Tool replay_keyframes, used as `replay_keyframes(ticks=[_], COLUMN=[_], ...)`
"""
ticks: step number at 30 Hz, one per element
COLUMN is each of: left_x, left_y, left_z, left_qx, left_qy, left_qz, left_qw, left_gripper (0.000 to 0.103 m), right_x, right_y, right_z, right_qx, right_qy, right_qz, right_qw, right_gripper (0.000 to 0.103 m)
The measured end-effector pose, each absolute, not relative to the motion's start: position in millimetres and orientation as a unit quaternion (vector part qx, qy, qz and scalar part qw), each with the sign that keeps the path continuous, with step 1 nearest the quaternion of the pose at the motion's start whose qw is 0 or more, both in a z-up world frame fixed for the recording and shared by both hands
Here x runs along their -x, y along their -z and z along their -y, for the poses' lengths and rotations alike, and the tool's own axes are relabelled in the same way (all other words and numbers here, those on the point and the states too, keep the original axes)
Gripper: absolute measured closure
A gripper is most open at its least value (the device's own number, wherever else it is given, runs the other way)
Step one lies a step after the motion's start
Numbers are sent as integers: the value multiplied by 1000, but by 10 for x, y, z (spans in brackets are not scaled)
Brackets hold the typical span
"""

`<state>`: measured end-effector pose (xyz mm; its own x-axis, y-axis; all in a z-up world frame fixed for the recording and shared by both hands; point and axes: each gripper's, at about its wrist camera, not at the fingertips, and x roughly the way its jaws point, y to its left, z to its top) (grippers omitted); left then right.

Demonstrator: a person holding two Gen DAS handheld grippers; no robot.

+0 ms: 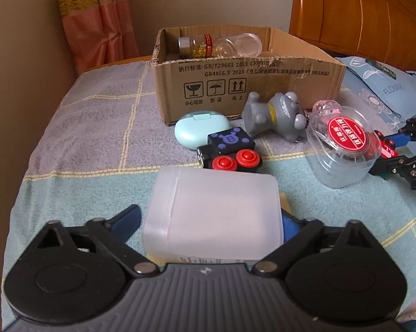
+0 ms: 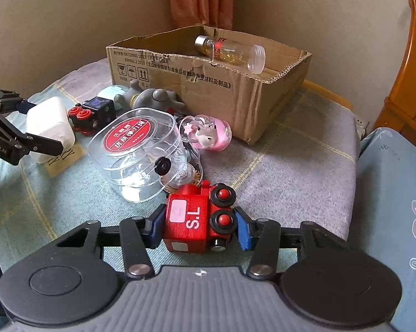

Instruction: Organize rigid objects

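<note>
A frosted white plastic box (image 1: 213,215) lies on the checked cloth between my left gripper's (image 1: 210,218) fingers, whose blue pads sit against its two sides. From the right wrist view the left gripper (image 2: 28,127) hugs the same white box (image 2: 50,127). My right gripper (image 2: 199,227) is shut on a red toy train (image 2: 188,218) marked "S.L", with a pad on each side. The open cardboard box (image 1: 235,83) stands at the back and holds a small bottle (image 1: 197,45) and a clear jar (image 2: 235,52).
Loose on the cloth lie a black toy train (image 1: 230,152), a mint case (image 1: 197,130), a grey figure (image 1: 274,116), a clear tub with a red label (image 1: 343,144) and a pink globe toy (image 2: 208,134). A blue pillow (image 2: 396,193) lies right, a wooden headboard (image 1: 360,13) behind.
</note>
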<state>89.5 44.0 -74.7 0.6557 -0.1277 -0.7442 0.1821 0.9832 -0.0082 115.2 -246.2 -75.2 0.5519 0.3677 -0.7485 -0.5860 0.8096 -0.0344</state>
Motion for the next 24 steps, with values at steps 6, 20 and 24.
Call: replay_keyframes(ticks=[6,20,24], left_x=[-905,-889,-888], left_y=[723,705,712], left_z=[-428,-432,-425], left_qx=[-33,-40,-39], left_qy=[101,106,105], left_qz=[-410,-412,-412], left_qw=[906,904,904], left_gripper=[19,19,19], right_x=[-1122,-1124,-1085], right_y=[731,845,858], right_z=[2469,2508,2522], right_qx=[147,115,118], right_qy=[-272,-236,-243], right_qz=[-391,-414,-409], right_qw=[867,872,872], right_gripper=[48,0,0])
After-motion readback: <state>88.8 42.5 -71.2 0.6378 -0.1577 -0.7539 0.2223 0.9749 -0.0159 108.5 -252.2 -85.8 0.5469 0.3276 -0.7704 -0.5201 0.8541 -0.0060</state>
